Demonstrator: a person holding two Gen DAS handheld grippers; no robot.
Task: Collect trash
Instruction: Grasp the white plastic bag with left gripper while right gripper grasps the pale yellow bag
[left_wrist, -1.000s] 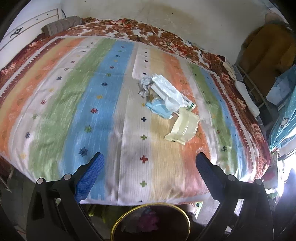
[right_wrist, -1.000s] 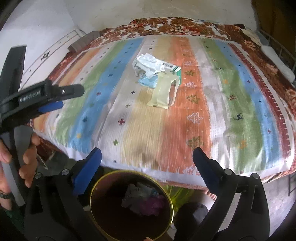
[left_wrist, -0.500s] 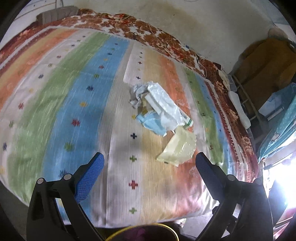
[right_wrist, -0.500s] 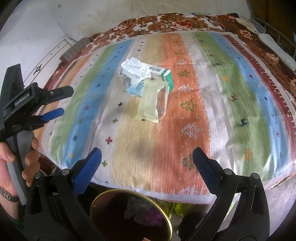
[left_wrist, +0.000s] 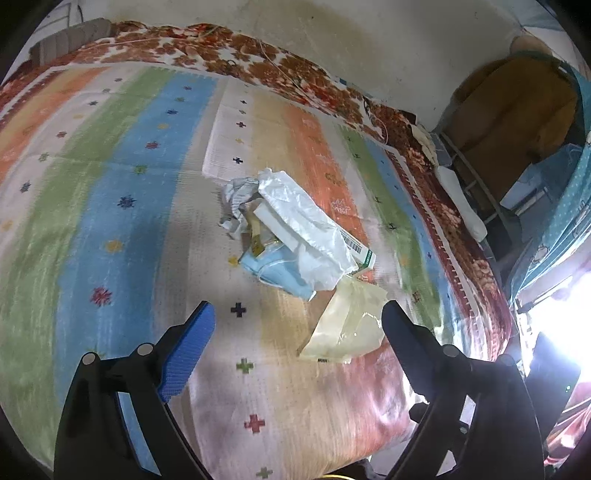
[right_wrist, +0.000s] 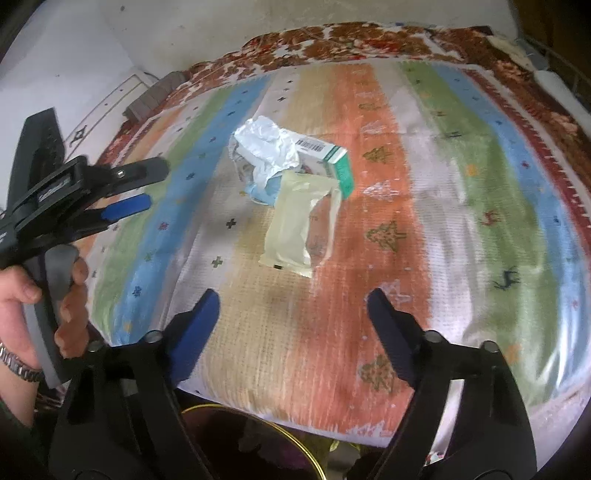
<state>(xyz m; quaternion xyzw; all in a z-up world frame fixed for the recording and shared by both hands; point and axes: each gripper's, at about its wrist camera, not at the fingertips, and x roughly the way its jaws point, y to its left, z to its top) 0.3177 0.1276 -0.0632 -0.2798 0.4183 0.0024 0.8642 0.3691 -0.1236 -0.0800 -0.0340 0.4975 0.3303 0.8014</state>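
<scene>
A pile of trash lies mid-bed: a pale yellow plastic wrapper (left_wrist: 349, 326) (right_wrist: 297, 221), a crumpled white plastic bag (left_wrist: 306, 229) (right_wrist: 267, 147), a white and green carton (left_wrist: 360, 251) (right_wrist: 330, 162), a blue face mask (left_wrist: 279, 273) and grey crumpled paper (left_wrist: 236, 199). My left gripper (left_wrist: 297, 314) is open and empty, its right finger beside the yellow wrapper; it also shows in the right wrist view (right_wrist: 144, 184). My right gripper (right_wrist: 291, 302) is open and empty, a little short of the wrapper.
The bed has a striped multicoloured cover (left_wrist: 129, 177) (right_wrist: 461, 184). A gold-rimmed bin (right_wrist: 266, 443) with trash inside stands below the bed's front edge. A wall runs behind the bed. Furniture and blue cloth (left_wrist: 554, 192) stand at the right.
Both grippers have moved forward over the bed toward the trash pile. The bin has slid nearly out of the bottom of both views. Both stay open.
</scene>
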